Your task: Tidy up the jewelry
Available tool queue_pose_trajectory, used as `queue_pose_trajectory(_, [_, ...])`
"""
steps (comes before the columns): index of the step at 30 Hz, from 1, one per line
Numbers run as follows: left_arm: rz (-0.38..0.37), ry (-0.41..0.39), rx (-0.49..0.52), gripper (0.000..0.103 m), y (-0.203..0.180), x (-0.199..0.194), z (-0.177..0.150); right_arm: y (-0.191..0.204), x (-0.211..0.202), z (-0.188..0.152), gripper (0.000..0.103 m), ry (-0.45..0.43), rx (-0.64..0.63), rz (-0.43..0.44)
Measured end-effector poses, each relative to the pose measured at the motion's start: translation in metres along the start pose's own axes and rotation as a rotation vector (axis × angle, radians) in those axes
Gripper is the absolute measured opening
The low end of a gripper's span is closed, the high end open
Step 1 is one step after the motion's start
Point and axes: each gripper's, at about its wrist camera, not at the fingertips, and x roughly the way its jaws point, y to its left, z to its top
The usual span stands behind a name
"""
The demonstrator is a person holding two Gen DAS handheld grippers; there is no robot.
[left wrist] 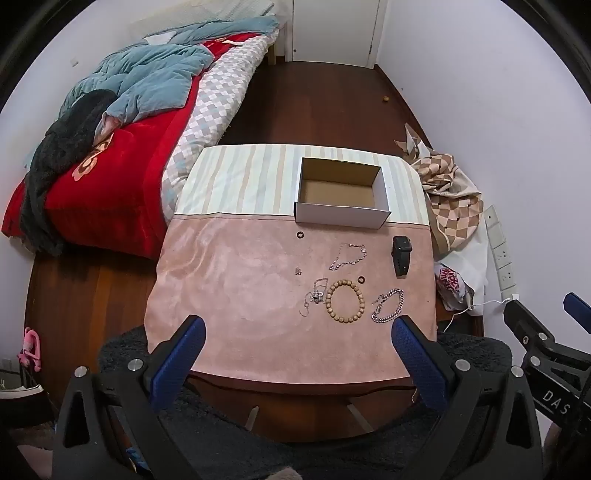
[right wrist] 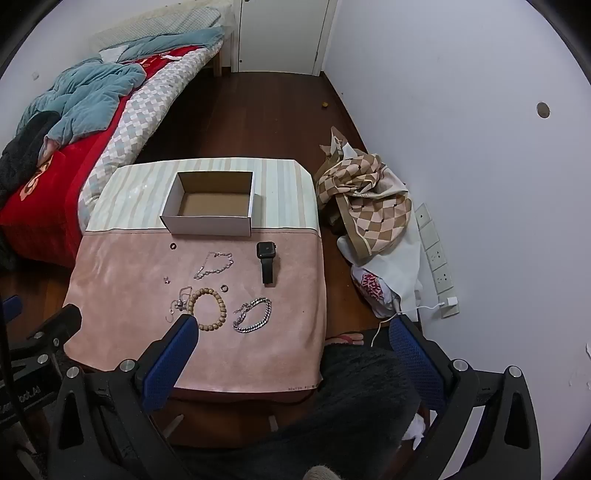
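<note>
a small table (left wrist: 221, 295) stands mid-room under a pink mat (right wrist: 122, 295) and a striped cloth (left wrist: 236, 173). left of the table lies a bed (left wrist: 122, 184) with a red blanket (left wrist: 110, 192), a blue quilt (left wrist: 147, 85) and a checked cover (left wrist: 218, 96). right of the table, a checked bag (right wrist: 373, 199) sits heaped by the wall, with wall sockets (right wrist: 437, 254) and a white charger (right wrist: 451, 302) beyond it. past the table is a white door (right wrist: 284, 33).

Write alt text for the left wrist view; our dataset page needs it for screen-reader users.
Jewelry lies scattered on a pink-covered table: a wooden bead bracelet, silver chain bracelet and black smartwatch, before an empty open box. The left tool hovers open, a bed behind.
</note>
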Motion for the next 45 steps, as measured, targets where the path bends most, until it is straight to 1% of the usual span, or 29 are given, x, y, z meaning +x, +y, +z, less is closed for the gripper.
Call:
queue_pose_trajectory(8, [-0.008,-0.002,0.002,0.103,0.002,0.002,0.003,0.0,-0.002,0.0,0.103,0.002,0.004,0.009])
queue_pose_trajectory(19, [0.002,-0.014,0.002,0.103,-0.001,0.0,0.0,0.0,-0.004,0.001,0.103,0.002,-0.003,0.01])
queue_pose_trajectory(23, [-0.003,-0.014,0.006,0.103,0.005,-0.008,-0.001,0.0,-0.004,-0.002,0.103,-0.001,-0.001,0.012])
queue_pose_trajectory(26, [-0.005,-0.014,0.007,0.103,0.007,-0.006,0.0,0.001,-0.004,-0.002,0.103,-0.001,-0.001,0.012])
queue_pose_trajectory(45, [-0.002,-0.021,0.006,0.103,-0.002,-0.009,0.003,0.001,-0.005,-0.001,0.103,-0.005,-0.002,0.015])
